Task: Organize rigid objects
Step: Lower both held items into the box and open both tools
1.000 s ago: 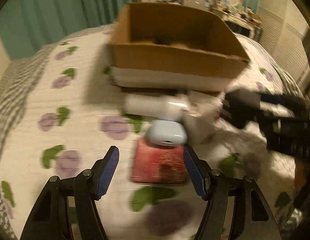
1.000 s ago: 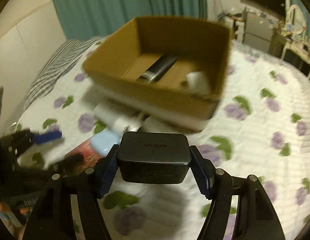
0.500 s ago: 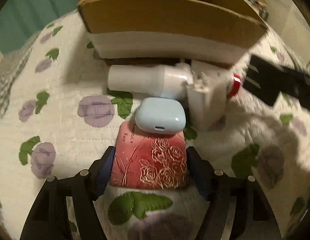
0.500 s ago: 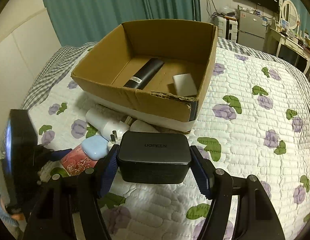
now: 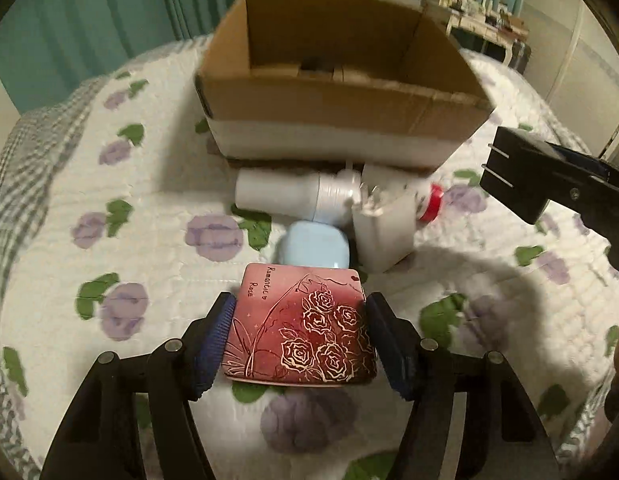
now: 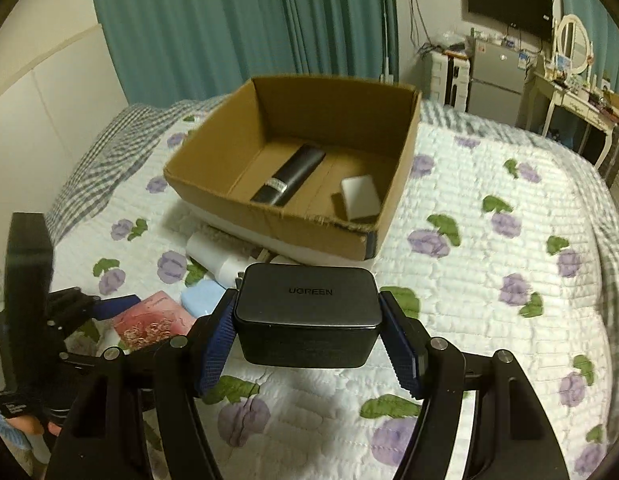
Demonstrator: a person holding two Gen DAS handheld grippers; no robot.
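A floral quilted bed (image 6: 489, 300) fills the scene, with a cardboard box (image 6: 397, 168) set on it; a black remote (image 6: 293, 180) and a grey block (image 6: 360, 196) are seen inside. A red rose-patterned box (image 5: 299, 328) is pinched between the jaws of the left gripper (image 5: 299, 340), just in front of a pale blue case (image 5: 315, 250) and a white bottle (image 5: 285, 198). A dark UGREEN charger (image 6: 307, 312) is clamped by the right gripper (image 6: 307, 340), held above the quilt short of the cardboard box.

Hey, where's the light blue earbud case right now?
In the left wrist view, the light blue earbud case lies on the quilt between the red rose box and white bottle.
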